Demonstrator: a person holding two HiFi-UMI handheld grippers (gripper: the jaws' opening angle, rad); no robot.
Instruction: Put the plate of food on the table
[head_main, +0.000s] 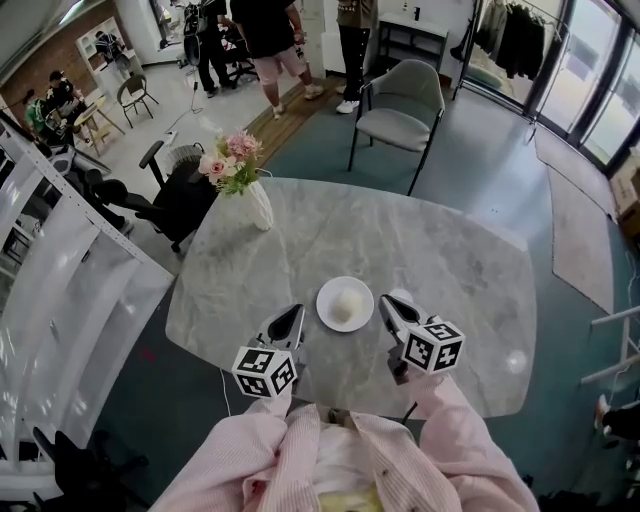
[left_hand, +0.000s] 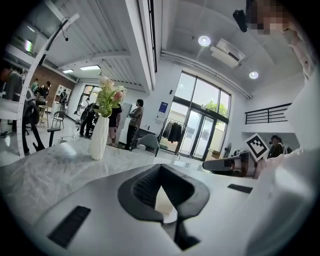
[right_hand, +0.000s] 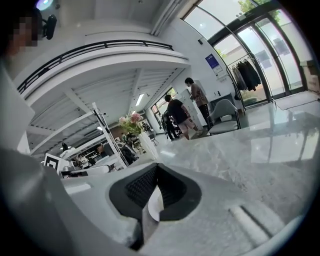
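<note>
A small white plate (head_main: 326, 300) with a pale round bun (head_main: 345, 304) rests on the grey marble table (head_main: 400, 240), near its front edge. My left gripper (head_main: 297, 311) points at the plate's left rim with a small gap to it, jaws shut. My right gripper (head_main: 385, 301) sits close against the plate's right rim, jaws shut and nothing held. In the left gripper view the shut jaws (left_hand: 162, 192) frame a bit of white plate (left_hand: 165, 206). The right gripper view shows the same: shut jaws (right_hand: 156, 192), a sliver of plate (right_hand: 154, 206) beyond.
A white vase of pink flowers (head_main: 258, 205) stands at the table's back left corner. A grey chair (head_main: 400, 105) is behind the table, and people (head_main: 265, 40) stand farther back. White shelving (head_main: 60, 290) runs along the left.
</note>
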